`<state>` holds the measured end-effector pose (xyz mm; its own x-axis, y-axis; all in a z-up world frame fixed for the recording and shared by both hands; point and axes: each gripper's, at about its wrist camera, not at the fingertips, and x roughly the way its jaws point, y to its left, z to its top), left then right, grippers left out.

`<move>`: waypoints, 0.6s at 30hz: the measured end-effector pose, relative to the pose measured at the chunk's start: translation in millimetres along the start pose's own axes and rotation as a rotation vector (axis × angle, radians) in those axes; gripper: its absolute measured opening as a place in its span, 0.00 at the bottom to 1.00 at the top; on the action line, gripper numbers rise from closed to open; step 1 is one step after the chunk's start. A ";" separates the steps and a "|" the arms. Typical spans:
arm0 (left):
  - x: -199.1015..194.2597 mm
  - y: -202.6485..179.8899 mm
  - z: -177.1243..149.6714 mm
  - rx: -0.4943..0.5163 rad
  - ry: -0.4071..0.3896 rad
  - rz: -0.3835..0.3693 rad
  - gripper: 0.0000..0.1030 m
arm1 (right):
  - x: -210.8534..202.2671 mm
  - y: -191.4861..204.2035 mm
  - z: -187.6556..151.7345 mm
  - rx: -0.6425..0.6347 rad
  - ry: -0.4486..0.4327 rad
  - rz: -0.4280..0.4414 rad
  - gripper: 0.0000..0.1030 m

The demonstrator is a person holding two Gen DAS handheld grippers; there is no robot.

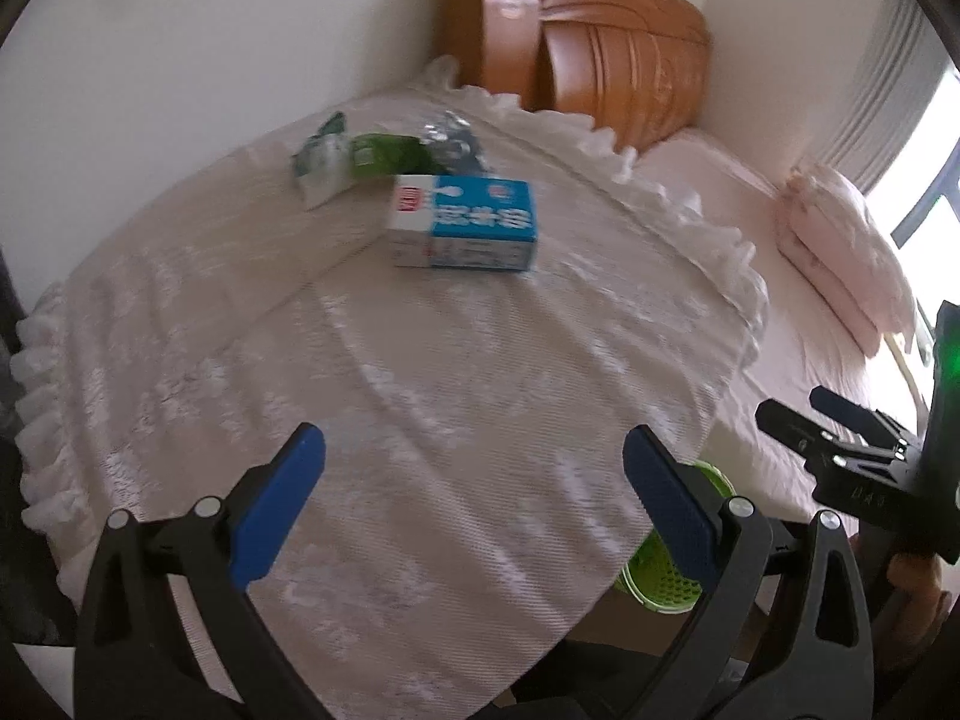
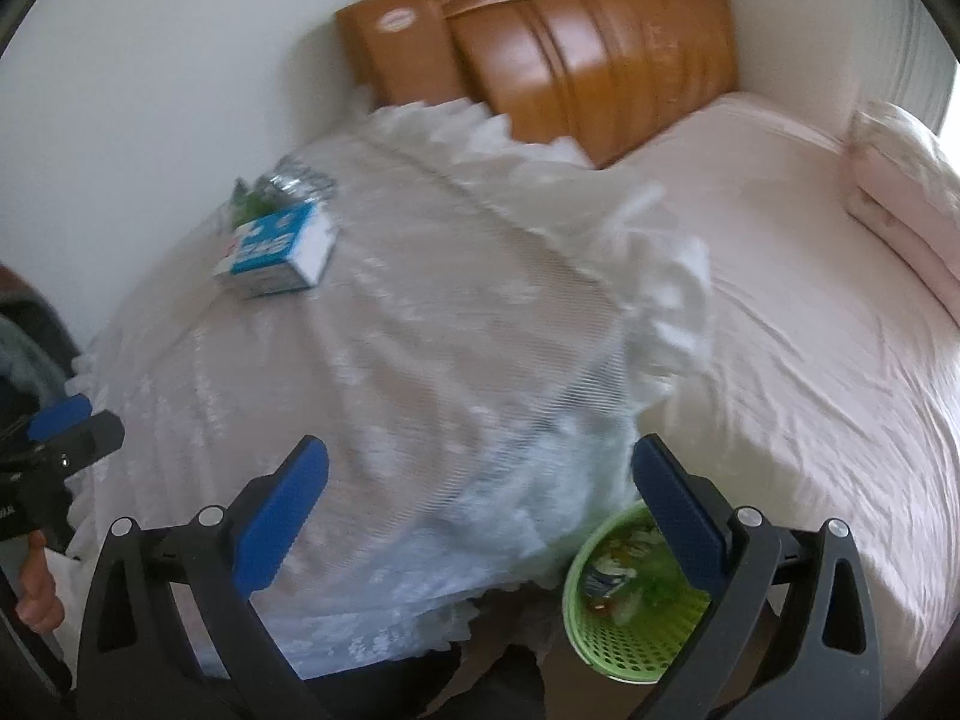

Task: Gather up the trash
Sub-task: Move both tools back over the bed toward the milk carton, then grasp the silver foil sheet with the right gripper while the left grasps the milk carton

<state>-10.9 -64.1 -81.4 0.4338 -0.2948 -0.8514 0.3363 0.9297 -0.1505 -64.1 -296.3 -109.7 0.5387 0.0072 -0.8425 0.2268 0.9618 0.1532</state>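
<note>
The left gripper (image 1: pixel 474 468) hovers above the near part of a tabletop covered with a white lace cloth with a ruffled edge (image 1: pixel 420 372). Its two blue-padded fingers (image 1: pixel 282 504) are spread wide apart and hold nothing. It points forward and slightly down, toward the far side of the cloth.

The right gripper (image 2: pixel 480 474) is also released, its blue pads far from each other and nothing between them. It hangs over the near right edge of the same cloth (image 2: pixel 390 330). In the left wrist view it appears at the right border (image 1: pixel 840 438), well apart from the left one.

The trash lies on the far part of the tabletop, near the white wall: a blue and white cardboard box with printed characters (image 1: pixel 465 222), and just behind it a green and white crumpled wrapper (image 1: pixel 327 159), a green packet (image 1: pixel 384 156) and a shiny silver crumpled foil piece (image 1: pixel 453 135). All are well apart from both grippers.

A light green perforated plastic basket (image 2: pixel 630 636) stands low beside the tabletop, partly behind the right finger of the right gripper, with colourful wrappers (image 2: pixel 618 564) inside it. Beside it is a bed with a pink sheet (image 2: pixel 810 330) and an orange-brown wooden headboard (image 2: pixel 588 54)
</note>
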 end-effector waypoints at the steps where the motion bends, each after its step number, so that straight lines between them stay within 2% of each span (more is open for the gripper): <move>1: -0.6 2.3 0.2 -0.005 -0.003 0.004 0.93 | 2.0 6.0 1.4 -0.007 0.002 0.004 0.98; 11: 6.6 33.4 7.4 -0.047 0.003 0.040 0.93 | 25.4 43.1 28.0 -0.062 0.014 0.068 0.98; 18: 14.2 60.5 18.9 -0.080 0.018 0.057 0.93 | 53.0 79.0 77.4 -0.140 -0.021 0.114 0.98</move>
<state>31.4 -16.1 -93.2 0.4355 -0.2372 -0.8684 0.2429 0.9599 -0.1404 45.2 -241.2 -102.3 0.5712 0.1138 -0.8129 0.0489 0.9839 0.1720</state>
